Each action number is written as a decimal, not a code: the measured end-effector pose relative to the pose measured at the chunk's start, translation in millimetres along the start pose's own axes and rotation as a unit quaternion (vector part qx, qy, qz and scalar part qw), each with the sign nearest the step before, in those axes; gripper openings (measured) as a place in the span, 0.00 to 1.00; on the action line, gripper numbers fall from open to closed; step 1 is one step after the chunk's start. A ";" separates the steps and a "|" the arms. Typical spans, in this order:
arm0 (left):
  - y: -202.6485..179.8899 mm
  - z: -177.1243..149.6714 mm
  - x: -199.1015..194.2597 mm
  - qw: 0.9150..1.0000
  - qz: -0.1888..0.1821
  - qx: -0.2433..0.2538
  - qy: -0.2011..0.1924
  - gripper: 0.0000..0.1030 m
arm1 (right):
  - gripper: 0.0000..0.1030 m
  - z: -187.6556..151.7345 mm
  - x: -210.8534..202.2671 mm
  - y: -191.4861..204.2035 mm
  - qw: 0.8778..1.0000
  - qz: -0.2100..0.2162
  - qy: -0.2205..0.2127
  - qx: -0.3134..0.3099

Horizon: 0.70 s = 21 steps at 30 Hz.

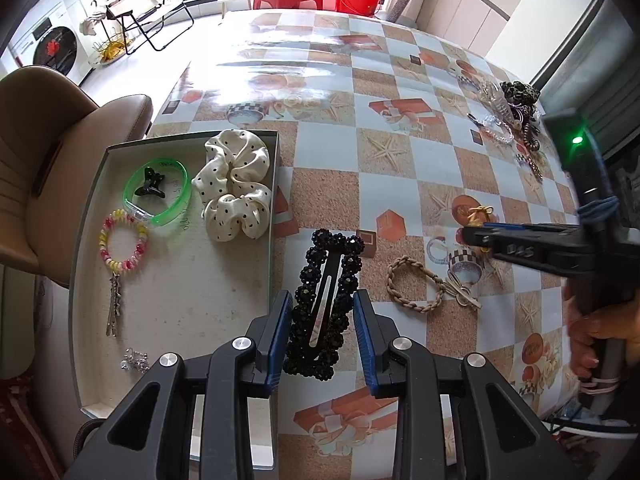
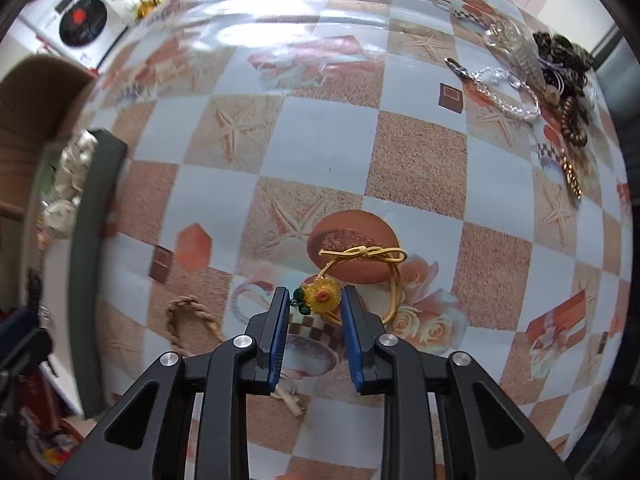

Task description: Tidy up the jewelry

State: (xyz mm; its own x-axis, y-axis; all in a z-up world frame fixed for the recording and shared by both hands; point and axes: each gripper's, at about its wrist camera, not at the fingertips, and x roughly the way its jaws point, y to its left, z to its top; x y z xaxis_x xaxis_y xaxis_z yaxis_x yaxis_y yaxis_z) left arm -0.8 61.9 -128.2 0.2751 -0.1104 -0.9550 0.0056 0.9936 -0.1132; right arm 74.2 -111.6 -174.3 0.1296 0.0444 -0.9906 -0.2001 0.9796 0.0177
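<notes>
A black beaded hair clip [image 1: 326,304] lies on the patterned table just right of the grey tray [image 1: 180,312]. My left gripper [image 1: 323,300] is open, its blue pads on either side of the clip without closing on it. A yellow cord bracelet with a sunflower charm [image 2: 324,295] lies on the table. My right gripper [image 2: 315,295] is open around the charm; it also shows in the left wrist view [image 1: 478,236]. The tray holds a polka-dot scrunchie [image 1: 234,188], a green bangle [image 1: 158,192], a black claw clip [image 1: 150,188], a coil bracelet [image 1: 122,246] and small silver pieces.
A braided tan bracelet [image 1: 416,286] lies between the two grippers and shows in the right wrist view [image 2: 192,316]. A heap of more jewelry [image 1: 516,116] sits at the table's far right [image 2: 560,80]. A brown chair [image 1: 60,168] stands left of the tray.
</notes>
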 end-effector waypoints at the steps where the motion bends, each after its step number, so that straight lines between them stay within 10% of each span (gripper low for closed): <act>1: 0.8 0.0 -0.4 1.000 0.000 -0.001 0.000 0.34 | 0.27 0.7 -5.7 -2.0 1.000 0.004 -0.003 0.003; 9: 11.9 -1.9 -11.9 1.000 0.002 -0.010 -0.010 0.34 | 0.27 8.0 -45.9 5.1 0.998 0.049 -0.029 0.017; 21: 77.2 -29.4 -27.1 0.996 0.030 -0.077 -0.015 0.34 | 0.27 21.0 -67.2 117.0 0.989 0.125 -0.036 -0.067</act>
State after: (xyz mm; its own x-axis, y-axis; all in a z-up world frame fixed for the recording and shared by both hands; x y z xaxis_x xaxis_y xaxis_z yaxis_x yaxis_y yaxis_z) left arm -36.1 140.9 -119.1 0.2984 -0.0487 -0.9532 -0.1587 0.9823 -0.0999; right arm 62.5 4.2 -102.8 0.1276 0.2996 -0.9455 -0.3612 0.9019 0.2371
